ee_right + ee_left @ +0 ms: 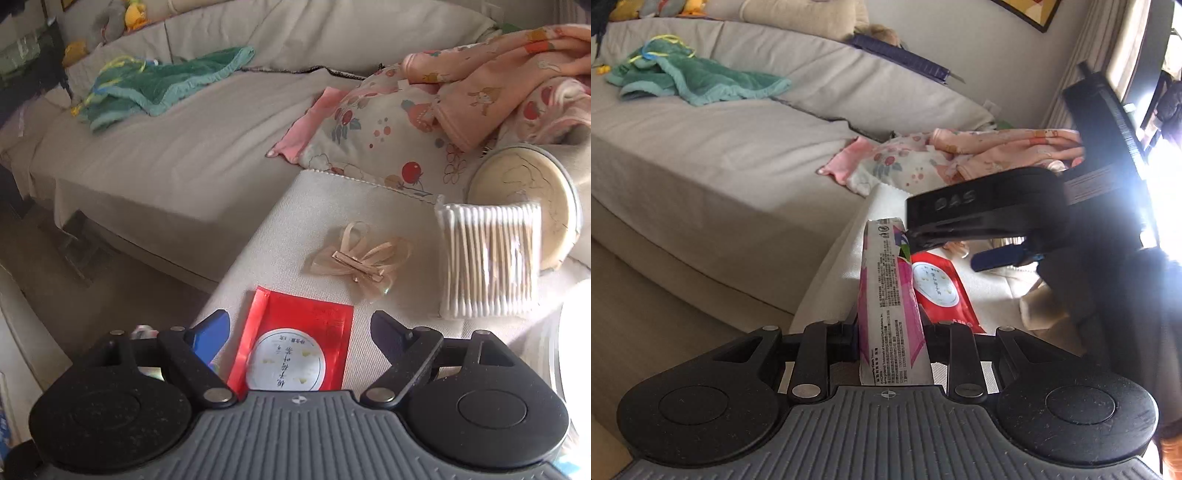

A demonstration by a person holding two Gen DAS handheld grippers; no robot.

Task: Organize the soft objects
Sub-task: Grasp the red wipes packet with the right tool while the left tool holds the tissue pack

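Your left gripper (892, 332) jaws hold the pink-and-white plastic tissue pack (892, 302), your right gripper (299, 332) jaws stand wide and empty over the flat red foil packet (295, 347), so most tidying is left.

Sofa seat (155, 162): towel (159, 88) toward back-left, against backrest. Patterned clothes pile (424, 110) at right end of seat, spilling onto cushion far edge. Cushion (295, 236) before sofa, its far edge touching seat. On cushion: red packet (295, 343) at near edge; bow clip (362, 258) just behind it, toward centre; cotton swab pack (487, 258) right of bow; round tin (528, 192) behind swab pack, touching it. Plush toys (129, 14) on backrest top, far left. Tissue pack (890, 295) above cushion near-left edge, left of red packet.
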